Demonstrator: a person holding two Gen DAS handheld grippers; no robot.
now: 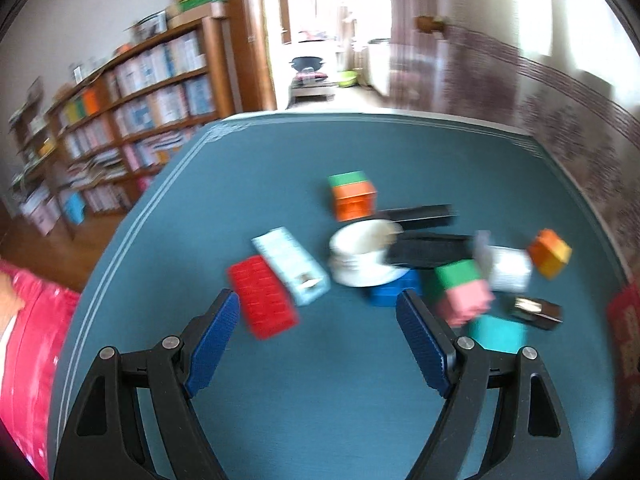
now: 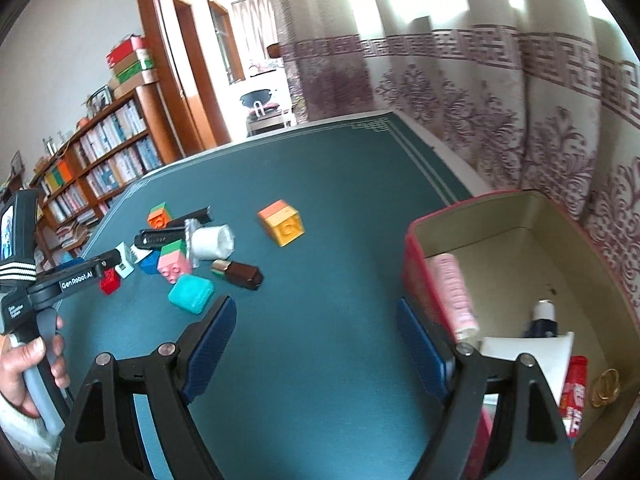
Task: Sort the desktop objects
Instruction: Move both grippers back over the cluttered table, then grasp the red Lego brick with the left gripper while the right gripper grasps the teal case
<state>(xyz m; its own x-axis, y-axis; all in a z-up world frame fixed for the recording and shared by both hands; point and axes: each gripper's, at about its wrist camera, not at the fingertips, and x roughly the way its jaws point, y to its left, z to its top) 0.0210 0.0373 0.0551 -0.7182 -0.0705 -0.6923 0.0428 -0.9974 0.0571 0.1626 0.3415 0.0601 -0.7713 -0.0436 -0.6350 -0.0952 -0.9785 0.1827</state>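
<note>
Both grippers stand wide with nothing between their jaws: the left gripper (image 1: 318,312) hangs over the teal counter (image 1: 320,400) just short of a red block (image 1: 262,298) and a pale blue box (image 1: 292,266). The right gripper (image 2: 314,318) has the cluttered pile ahead to its left, with a teal case (image 2: 191,293) nearest, and a red-walled box (image 2: 416,264) beside its right finger.

My left camera is looking down along its tongs (image 1: 319,312) at the toy pile (image 1: 400,256), close over the desk (image 1: 320,400). My right camera is facing the desk (image 2: 320,184) from farther right, sharing that pile (image 2: 188,248) and the bookshelf (image 2: 100,156).
</note>
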